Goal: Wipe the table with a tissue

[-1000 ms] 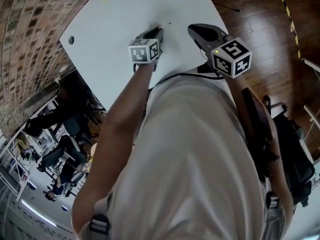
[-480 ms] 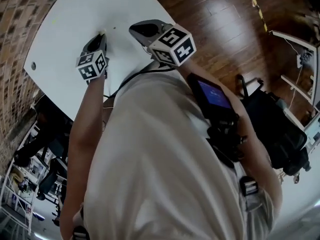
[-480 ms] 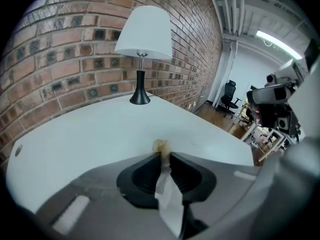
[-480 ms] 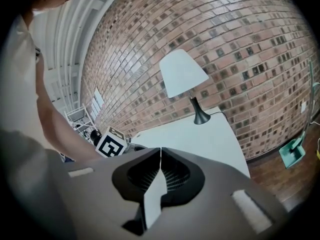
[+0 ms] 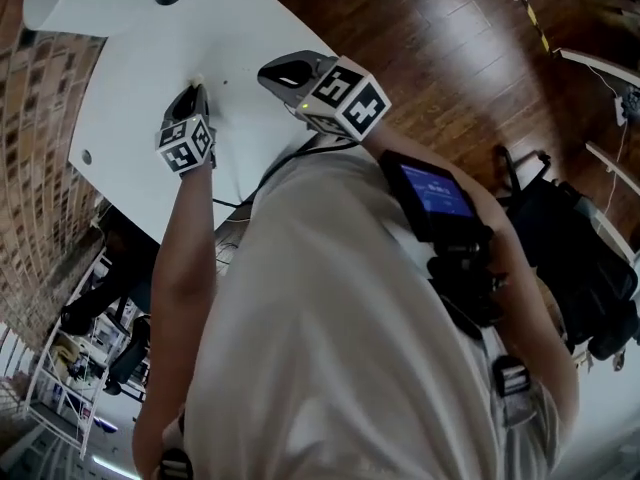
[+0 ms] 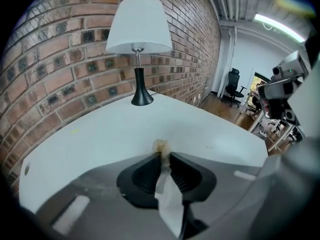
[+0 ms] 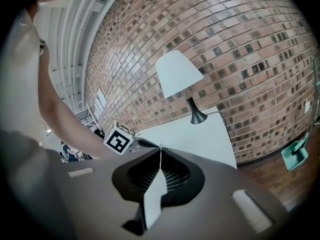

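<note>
I judge I'm mid-wipe: my left gripper (image 6: 164, 156) pinches the tissue (image 6: 168, 196) down at the table (image 5: 130, 78), the right gripper (image 7: 160, 154) is pressed together and empty, so next I'd sweep the tissue across.

Desk (image 6: 95, 134) open between lamp (image 6: 139, 59) and left tool (image 6: 165, 155); free sweep room there. Lamp stands at far edge. Brick wall (image 6: 55, 59) close behind lamp blocks reach. Right of lamp, desk edge, open floor (image 6: 231, 106).

Lamp (image 5: 88, 2) newly in head view, beyond left hand-held gripper (image 5: 197, 90).
</note>
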Available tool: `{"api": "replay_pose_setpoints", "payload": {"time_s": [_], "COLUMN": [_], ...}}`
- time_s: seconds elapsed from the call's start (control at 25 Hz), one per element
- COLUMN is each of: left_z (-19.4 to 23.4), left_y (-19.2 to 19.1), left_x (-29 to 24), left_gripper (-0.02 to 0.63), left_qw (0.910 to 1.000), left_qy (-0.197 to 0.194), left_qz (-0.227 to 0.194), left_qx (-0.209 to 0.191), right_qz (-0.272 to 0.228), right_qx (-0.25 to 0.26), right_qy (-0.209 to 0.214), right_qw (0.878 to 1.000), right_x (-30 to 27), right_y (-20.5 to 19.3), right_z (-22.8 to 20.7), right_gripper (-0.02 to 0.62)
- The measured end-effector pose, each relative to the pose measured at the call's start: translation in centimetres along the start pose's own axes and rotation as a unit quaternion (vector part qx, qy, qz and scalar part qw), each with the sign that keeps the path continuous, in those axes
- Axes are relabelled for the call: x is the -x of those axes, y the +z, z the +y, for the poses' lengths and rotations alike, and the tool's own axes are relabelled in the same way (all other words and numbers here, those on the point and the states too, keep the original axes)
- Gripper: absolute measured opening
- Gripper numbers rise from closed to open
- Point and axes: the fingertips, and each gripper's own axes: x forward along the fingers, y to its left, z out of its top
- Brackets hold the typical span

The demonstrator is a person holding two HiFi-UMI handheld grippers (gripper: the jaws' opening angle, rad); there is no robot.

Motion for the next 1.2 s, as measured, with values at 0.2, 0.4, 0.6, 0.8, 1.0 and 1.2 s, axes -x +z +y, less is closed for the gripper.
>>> {"api": "replay_pose_setpoints", "payload": {"time_s": [0.2, 0.4, 0.6, 0.8, 1.0, 1.2], "left_z": [0.2, -0.1, -0.2, -1.5, -4.0, -7.9], "left_y": [0.2, 0.2, 1.6, 2.8, 2.1, 3.6], "left_x": [-2.2, -3.6, -4.8, -5.8, -5.5, -5.2], "left_gripper": [0.066, 0.066, 0.064, 0.06, 0.057, 0.058], "left_qw": [0.9997, 0.9988, 0.999, 0.9972, 0.9919, 0.9853], "left_qy": [0.007, 0.008, 0.032, 0.019, -0.03, -0.12], "left_qz": [0.017, 0.038, 0.03, 0.041, 0.073, 0.061], "left_qx": [-0.016, -0.03, -0.008, -0.059, -0.1, -0.106], "right_qz": [0.021, 0.02, 0.017, 0.013, 0.01, 0.01], "right_qx": [-0.001, -0.011, -0.021, -0.029, -0.029, -0.018], "right_qy": [0.005, 0.01, 0.003, -0.005, -0.001, 0.005], "right_qw": [1.0, 1.0, 1.0, 0.999, 1.0, 1.0], "right_x": [0.9, 0.8, 1.1, 1.5, 1.1, 1.0], "right_y": [-0.9, -1.0, -0.8, -0.8, -0.7, -0.4], "right_z": [-1.4, -1.6, -2.4, -3.1, -2.8, -2.1], "right_gripper": [0.012, 0.012, 0.012, 0.012, 0.012, 0.012]}}
